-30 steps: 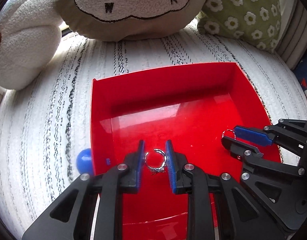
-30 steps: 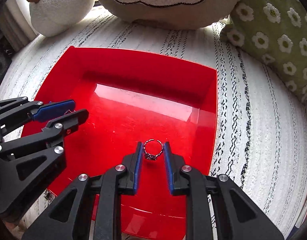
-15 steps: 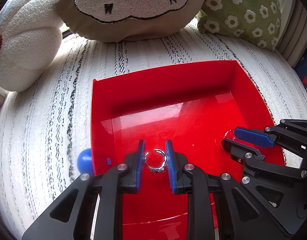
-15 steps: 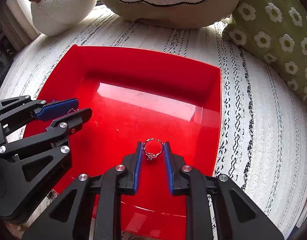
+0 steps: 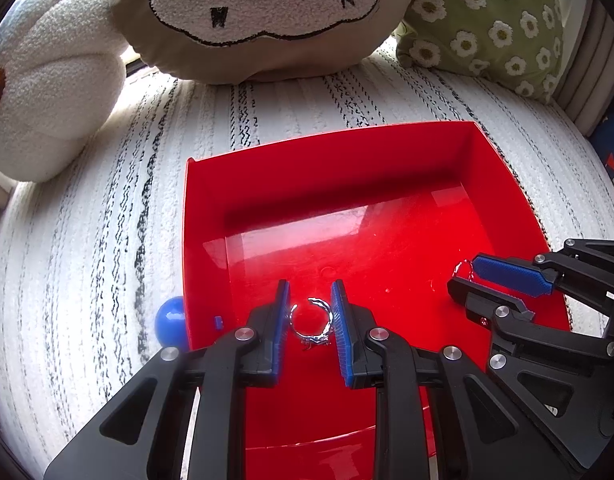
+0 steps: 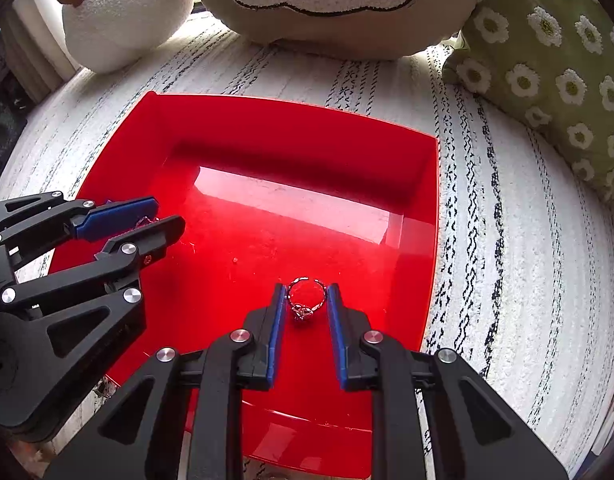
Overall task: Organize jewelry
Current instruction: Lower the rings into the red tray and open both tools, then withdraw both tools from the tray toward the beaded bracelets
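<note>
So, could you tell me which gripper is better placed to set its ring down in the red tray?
Probably the right gripper: its ring hangs over the flat floor of the red tray, while the left gripper sits above the sloped left wall. Both are shut on rings.

The tray (image 5: 203,240) lies on the blanket (image 5: 87,240), cushions (image 5: 267,20) behind it, a ball (image 5: 170,320) left.
</note>
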